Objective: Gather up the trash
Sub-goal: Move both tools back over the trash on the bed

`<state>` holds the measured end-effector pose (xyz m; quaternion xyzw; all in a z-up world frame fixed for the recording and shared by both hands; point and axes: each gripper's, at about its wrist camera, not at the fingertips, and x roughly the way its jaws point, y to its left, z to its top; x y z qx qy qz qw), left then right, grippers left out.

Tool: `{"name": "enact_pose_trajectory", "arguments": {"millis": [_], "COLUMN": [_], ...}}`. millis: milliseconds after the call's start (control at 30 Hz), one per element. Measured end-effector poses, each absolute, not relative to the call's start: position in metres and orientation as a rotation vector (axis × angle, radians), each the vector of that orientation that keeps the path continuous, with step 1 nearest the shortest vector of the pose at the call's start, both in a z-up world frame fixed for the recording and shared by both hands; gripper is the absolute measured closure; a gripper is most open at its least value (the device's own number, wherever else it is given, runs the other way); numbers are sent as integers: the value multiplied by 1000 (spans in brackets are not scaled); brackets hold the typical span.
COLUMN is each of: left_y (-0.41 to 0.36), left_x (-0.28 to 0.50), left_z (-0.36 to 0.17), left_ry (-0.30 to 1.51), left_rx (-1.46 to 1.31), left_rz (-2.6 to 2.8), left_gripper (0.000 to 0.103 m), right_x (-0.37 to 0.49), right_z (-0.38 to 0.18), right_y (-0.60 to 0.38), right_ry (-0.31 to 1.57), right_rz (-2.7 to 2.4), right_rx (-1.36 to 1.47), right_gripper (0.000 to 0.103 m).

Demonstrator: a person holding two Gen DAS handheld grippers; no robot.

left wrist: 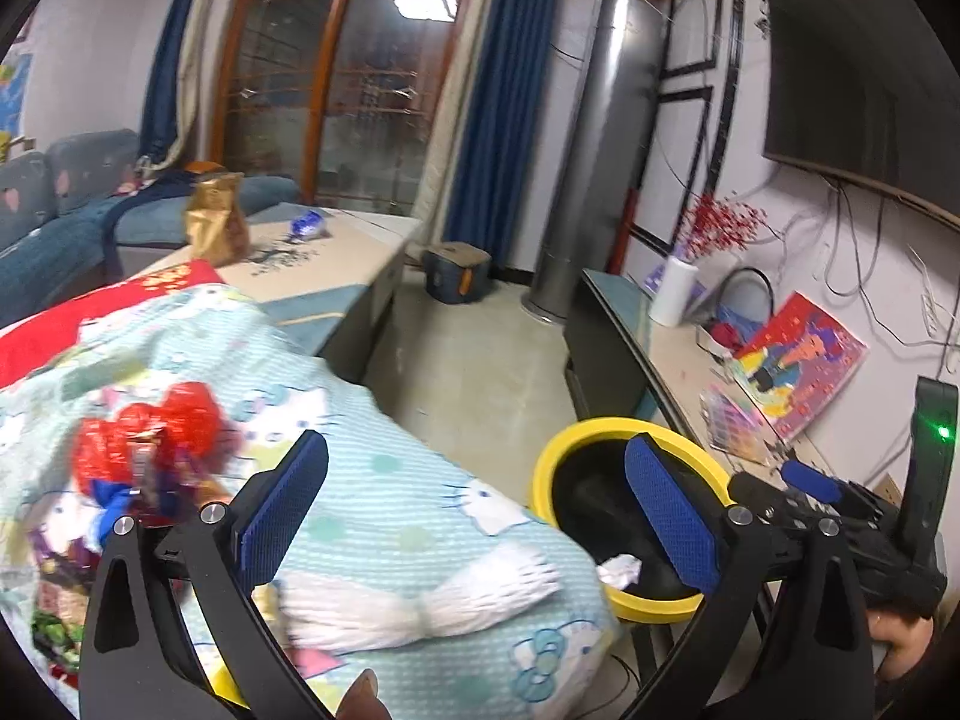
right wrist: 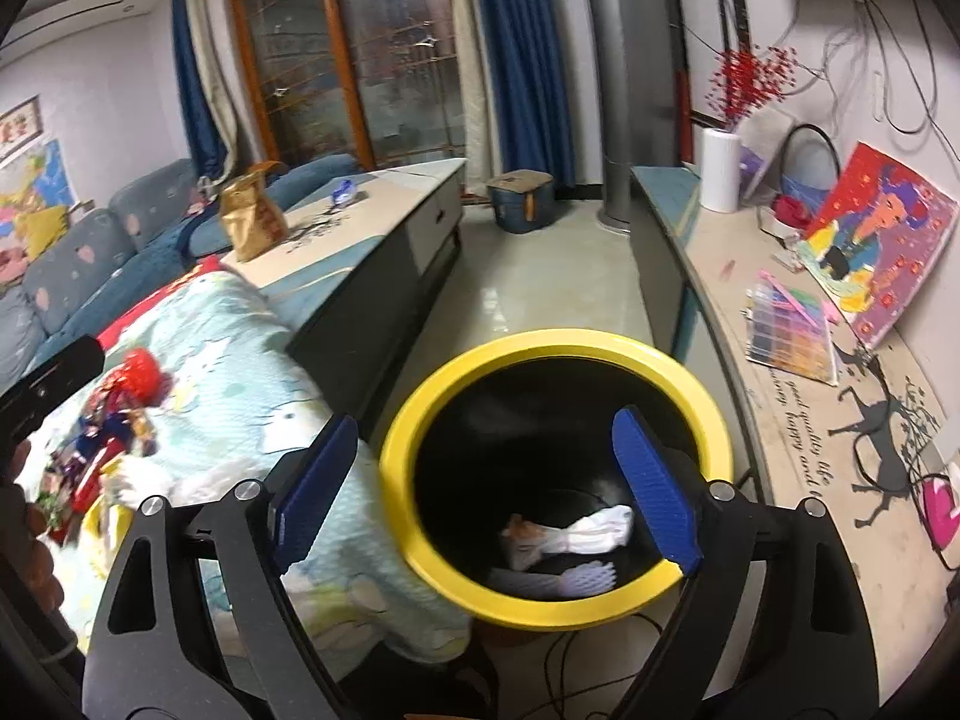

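Left wrist view: left gripper (left wrist: 477, 516) is hanging with jaws wide apart, nothing between the blue pads (left wrist: 282, 507). Below it a cartoon-print blanket (left wrist: 384, 480) is covering most of the foreground. A red and blue wrapper pile (left wrist: 144, 456) is lying on the blanket to the left, blurred, just beyond the left finger. The yellow-rimmed bin (left wrist: 555, 456) is standing on the floor just beside the blanket's right edge; the right finger is blocking part of its mouth. A white scrap (left wrist: 621, 570) is showing inside the bin. The right gripper (left wrist: 813, 483) is poking in from the far right, too partial here to read its jaws. Further back, a low table (left wrist: 348, 258) is carrying a gold bag (left wrist: 216, 219) and a blue wrapper (left wrist: 309, 225). A grey tower (left wrist: 600, 150) is standing by the blue curtain (left wrist: 498, 108).

Right wrist view: right gripper (right wrist: 486, 486) is pointing down over the bin (right wrist: 420, 408), jaws spread wide, holding nothing. Crumpled white paper (right wrist: 576, 531) is lying at the bin bottom, framed between the fingers but well below them. The blanket (right wrist: 240, 348) is pressing against the bin's left rim. The wrapper pile (right wrist: 120, 414) is sitting on the blanket far left, near a hand (right wrist: 30, 516) at the edge. The side counter (right wrist: 780, 420) on the right is holding a colourful painting (right wrist: 876, 240), a colour chart (right wrist: 786, 330) and a paper roll (right wrist: 720, 171). A cable (right wrist: 570, 666) is trailing on the floor under the bin.
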<state>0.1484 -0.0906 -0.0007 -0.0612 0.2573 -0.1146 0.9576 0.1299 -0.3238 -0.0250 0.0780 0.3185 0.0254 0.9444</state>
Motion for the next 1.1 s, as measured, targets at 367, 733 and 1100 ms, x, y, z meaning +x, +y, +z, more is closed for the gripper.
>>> {"name": "enact_pose_trajectory", "arguments": {"millis": [367,733,1100], "left_y": [-41,3,51], "left_x": [128,113,95], "left_z": [3,-4,-15], "left_ry": [487,493,513], "left_rx": [-164,-195,-233], "left_rz": [-122,-40,55], "left_gripper": [7,7,7], "right_x": [113,99,95], "right_z": [-17,-19,-30], "right_y": [-254,-190,-136], "right_ry": [636,647,695], "right_rz": [232,389,499], "right_rx": [76,-6,-49], "right_gripper": [24,22,22]}}
